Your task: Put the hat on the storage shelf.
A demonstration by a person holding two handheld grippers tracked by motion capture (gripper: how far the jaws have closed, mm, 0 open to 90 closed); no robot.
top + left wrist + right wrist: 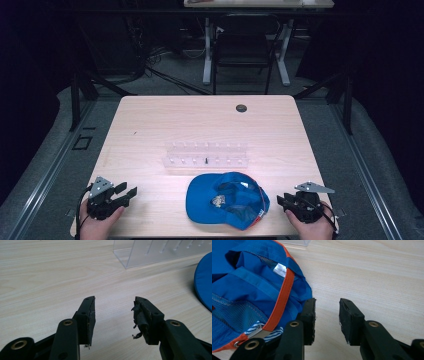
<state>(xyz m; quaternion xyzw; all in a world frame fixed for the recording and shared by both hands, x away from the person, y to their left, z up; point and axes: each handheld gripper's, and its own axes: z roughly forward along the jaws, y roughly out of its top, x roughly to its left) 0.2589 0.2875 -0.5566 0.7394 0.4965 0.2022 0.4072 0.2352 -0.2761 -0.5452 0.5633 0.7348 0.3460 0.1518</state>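
I hold my left gripper (pixel 121 193) at the near left of the table (pixel 150 120), jaws spread wide over bare wood. My right gripper (pixel 286 202) sits near right, jaws parted and empty, just beside the blue cap (pixel 227 200) (lying upside down, orange trim showing). A clear rack (pixel 206 154) stands beyond the cap.

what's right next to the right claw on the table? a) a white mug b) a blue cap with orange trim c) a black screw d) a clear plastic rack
b: in the right gripper view the blue cap lies just beside the open right claw, its orange-trimmed edge by one jaw; the high view shows the same cap left of that claw.
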